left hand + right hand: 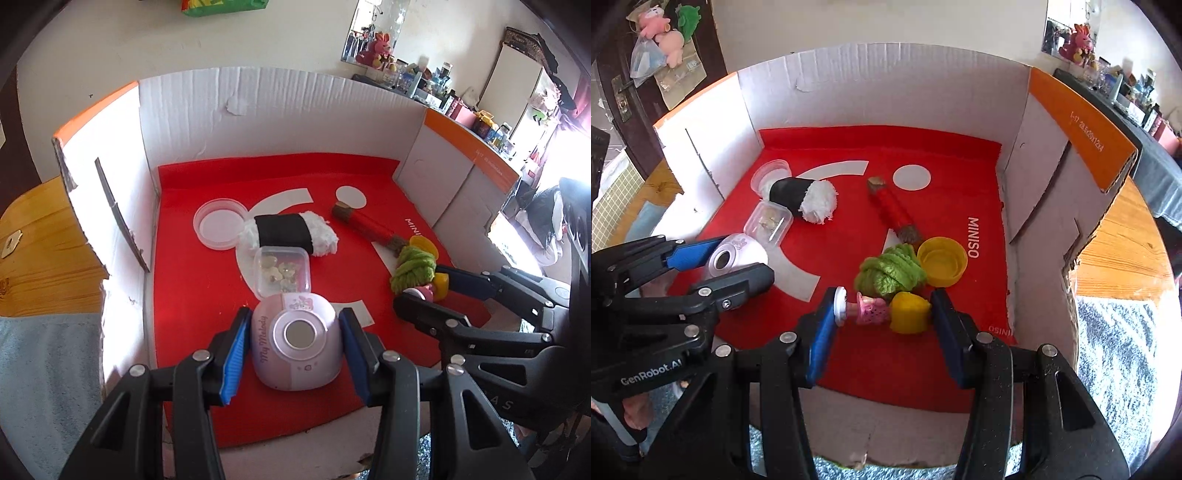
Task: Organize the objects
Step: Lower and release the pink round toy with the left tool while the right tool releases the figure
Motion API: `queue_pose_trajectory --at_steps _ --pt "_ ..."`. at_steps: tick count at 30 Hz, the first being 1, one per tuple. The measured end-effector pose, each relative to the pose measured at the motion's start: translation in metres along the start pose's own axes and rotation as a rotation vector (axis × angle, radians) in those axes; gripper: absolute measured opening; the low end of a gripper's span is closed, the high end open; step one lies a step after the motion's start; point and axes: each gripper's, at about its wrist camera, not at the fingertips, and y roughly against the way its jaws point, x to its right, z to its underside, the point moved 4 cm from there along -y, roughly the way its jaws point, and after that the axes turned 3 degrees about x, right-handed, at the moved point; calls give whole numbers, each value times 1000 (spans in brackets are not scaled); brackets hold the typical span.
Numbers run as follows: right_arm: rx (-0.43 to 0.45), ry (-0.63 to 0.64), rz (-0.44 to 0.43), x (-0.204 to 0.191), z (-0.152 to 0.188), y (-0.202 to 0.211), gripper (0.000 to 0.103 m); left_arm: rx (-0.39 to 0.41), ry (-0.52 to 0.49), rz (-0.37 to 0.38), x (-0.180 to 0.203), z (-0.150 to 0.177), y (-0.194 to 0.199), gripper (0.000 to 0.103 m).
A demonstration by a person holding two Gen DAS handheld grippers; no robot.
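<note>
With jaws spread, the left gripper (293, 345) straddles the pink domed plastic gadget (297, 345) on the red mat (192, 295), the right gripper (882, 325) the small pink-and-yellow figurine (886, 312); both likely light, rigid, slippery: grasp flanks.

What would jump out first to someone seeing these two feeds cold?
The bright red mat lining the white cardboard box dominates both views. Near its front left, the left claw brackets a pale pink My Melody gadget; at front right, the right claw straddles a small pink figure with a yellow piece. Behind that sit a green yarn ball and a yellow cap.
</note>
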Motion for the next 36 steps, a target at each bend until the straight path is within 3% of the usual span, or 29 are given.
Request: queue_pose_trajectory --at_steps 36 --pt "35 4 -35 -5 1 4 54 25 -10 -6 1 3 9 50"
